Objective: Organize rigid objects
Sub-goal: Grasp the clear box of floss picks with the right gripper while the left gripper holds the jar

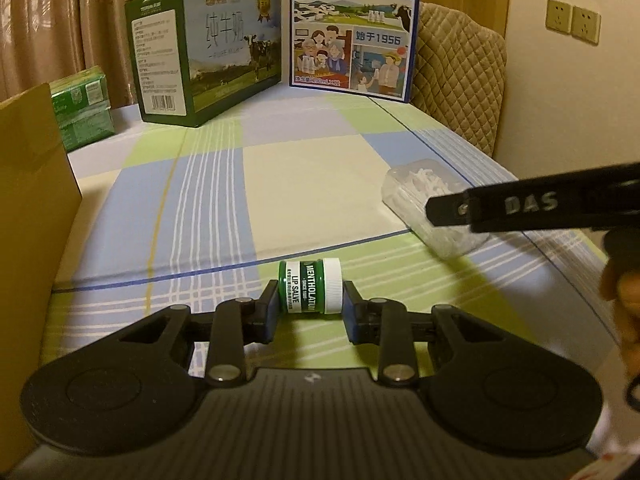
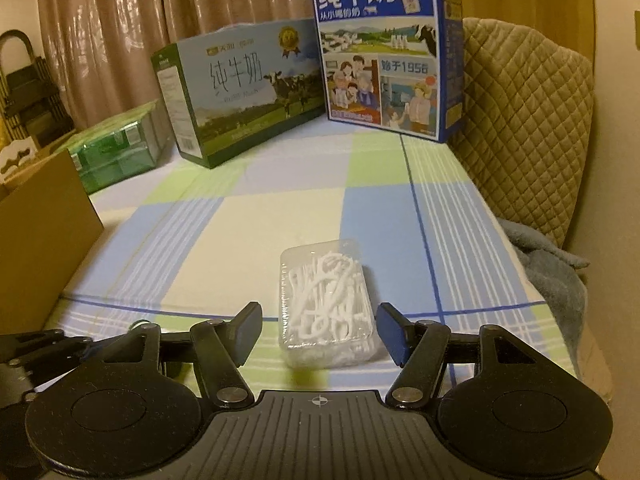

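Observation:
A small green lip salve jar with a white lid lies on its side on the checked tablecloth. My left gripper is shut on it, one blue pad on each end. A clear plastic box of white floss picks lies flat on the cloth. My right gripper is open around its near end, with a gap between each pad and the box. In the left wrist view the floss box lies to the right, partly behind a black finger of the right gripper.
A brown cardboard box stands along the left edge. At the back are a green milk carton, a tall blue milk carton and a green shrink-wrapped pack. A quilted chair back and a grey-blue cloth border the right side.

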The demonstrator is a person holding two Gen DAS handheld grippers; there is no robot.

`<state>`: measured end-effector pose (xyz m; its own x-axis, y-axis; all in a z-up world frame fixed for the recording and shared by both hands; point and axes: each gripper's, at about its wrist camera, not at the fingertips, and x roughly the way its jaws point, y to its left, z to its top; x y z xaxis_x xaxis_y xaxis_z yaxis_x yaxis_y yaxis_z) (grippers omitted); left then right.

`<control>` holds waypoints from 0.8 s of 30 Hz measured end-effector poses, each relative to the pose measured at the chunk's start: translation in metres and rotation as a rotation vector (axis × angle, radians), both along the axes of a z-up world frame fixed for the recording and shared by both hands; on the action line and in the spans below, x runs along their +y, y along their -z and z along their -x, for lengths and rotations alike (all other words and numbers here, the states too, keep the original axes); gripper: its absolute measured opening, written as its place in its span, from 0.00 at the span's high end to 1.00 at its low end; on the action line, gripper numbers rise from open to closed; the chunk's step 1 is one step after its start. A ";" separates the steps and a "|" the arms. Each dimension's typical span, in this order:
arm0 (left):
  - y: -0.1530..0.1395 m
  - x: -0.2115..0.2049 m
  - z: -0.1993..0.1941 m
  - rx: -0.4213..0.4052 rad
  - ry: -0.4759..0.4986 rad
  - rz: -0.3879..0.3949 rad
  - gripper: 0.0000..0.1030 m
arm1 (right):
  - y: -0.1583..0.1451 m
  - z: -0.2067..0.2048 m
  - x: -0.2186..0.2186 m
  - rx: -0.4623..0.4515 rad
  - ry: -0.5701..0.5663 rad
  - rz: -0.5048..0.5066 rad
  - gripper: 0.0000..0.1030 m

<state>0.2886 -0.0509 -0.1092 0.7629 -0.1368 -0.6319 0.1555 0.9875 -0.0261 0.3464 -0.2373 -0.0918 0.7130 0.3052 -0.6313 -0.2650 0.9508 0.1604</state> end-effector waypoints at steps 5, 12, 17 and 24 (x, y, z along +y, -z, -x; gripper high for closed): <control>0.000 -0.002 0.002 -0.010 0.015 -0.013 0.74 | 0.014 -0.014 0.003 0.026 0.003 0.033 0.41; 0.003 -0.005 0.004 -0.025 0.022 -0.027 0.74 | 0.017 -0.020 0.008 0.015 -0.007 0.051 0.41; 0.003 -0.006 0.001 -0.027 0.014 -0.028 0.73 | 0.020 -0.023 0.013 0.013 -0.019 0.073 0.41; 0.003 -0.002 -0.001 -0.040 -0.024 0.006 0.72 | 0.022 -0.026 0.014 0.007 -0.020 0.077 0.41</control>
